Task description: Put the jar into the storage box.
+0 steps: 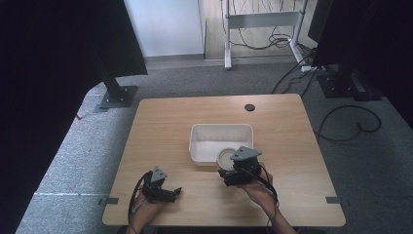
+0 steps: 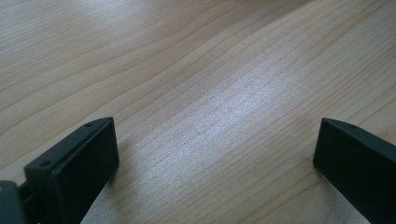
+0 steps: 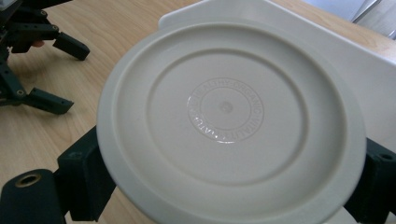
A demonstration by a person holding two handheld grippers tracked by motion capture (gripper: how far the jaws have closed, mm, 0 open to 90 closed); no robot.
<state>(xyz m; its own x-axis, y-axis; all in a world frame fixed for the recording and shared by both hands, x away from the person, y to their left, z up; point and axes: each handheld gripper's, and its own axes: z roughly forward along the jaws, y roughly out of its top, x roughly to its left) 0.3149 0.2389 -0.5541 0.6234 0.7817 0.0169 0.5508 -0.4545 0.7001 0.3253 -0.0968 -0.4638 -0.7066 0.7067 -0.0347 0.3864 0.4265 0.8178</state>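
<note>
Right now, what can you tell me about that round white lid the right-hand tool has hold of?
The lid is round, off-white, and looks like smooth plastic. It has a raised outer rim, a ringed step further in, and a small circle of embossed lettering at its centre, too faint to read. The right gripper clamps it from two opposite sides, holding it by the near edge of the white tub. Nothing else touches it.

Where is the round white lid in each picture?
High view: the round lid sits just right of the middle, at the near right corner of the white tub, under the right gripper.
Left gripper view: bare wooden table between open jaws; the lid is not in it.
Right gripper view: the lid spreads across the middle, between the jaws.
Shared landmark: the table's pale wood grain.
</note>
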